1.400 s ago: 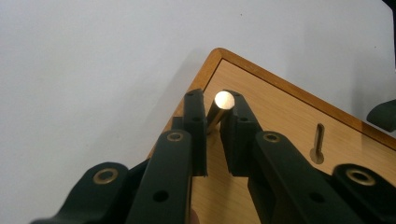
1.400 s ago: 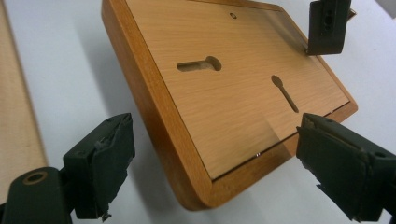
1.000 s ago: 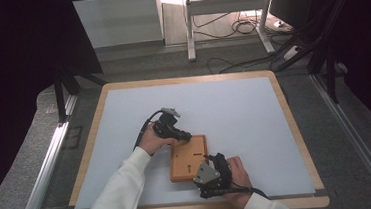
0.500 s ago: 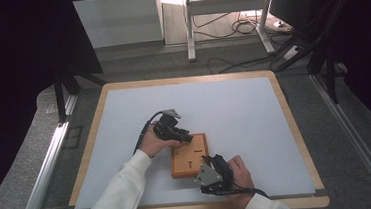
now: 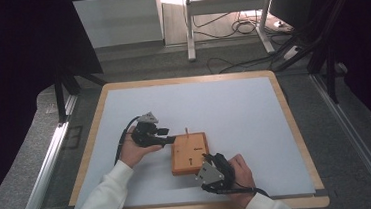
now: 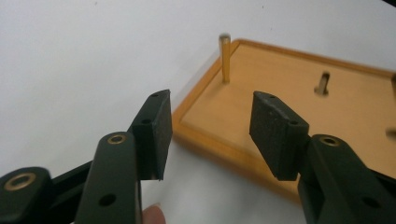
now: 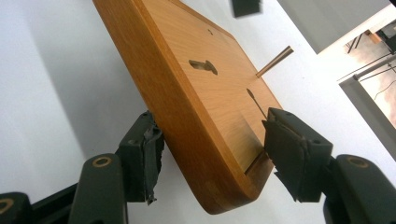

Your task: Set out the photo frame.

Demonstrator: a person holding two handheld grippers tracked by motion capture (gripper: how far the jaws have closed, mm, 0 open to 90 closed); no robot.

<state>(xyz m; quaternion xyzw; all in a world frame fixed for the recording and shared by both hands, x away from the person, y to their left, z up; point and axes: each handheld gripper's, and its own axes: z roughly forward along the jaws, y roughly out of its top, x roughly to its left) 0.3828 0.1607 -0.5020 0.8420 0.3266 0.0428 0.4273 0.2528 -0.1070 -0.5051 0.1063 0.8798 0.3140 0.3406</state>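
Two grippers are held at a square wooden board (image 5: 190, 153) that lies on the near middle of a white table top (image 5: 224, 106) framed by a light wooden rim (image 5: 295, 126). No brand, label or legible writing can be made out on the board, the grippers or the table. The left gripper (image 6: 210, 130) is seen just beside the board's left edge, its jaws spread wide with the raised rim of the board's corner between them and nothing gripped. A thin upright peg (image 6: 225, 58) stands near the board's far corner, and a short stub (image 6: 322, 83) is seen farther in. The right gripper (image 7: 212, 149) is set at the near right corner of the board, its jaws parted on either side of the thick rounded edge; the left pad lies against the edge, the right pad stands just clear. Beyond the table, a grey floor (image 5: 230, 61), loose cables (image 5: 240, 27) and metal stand legs (image 5: 188, 29) are seen against dark surroundings.
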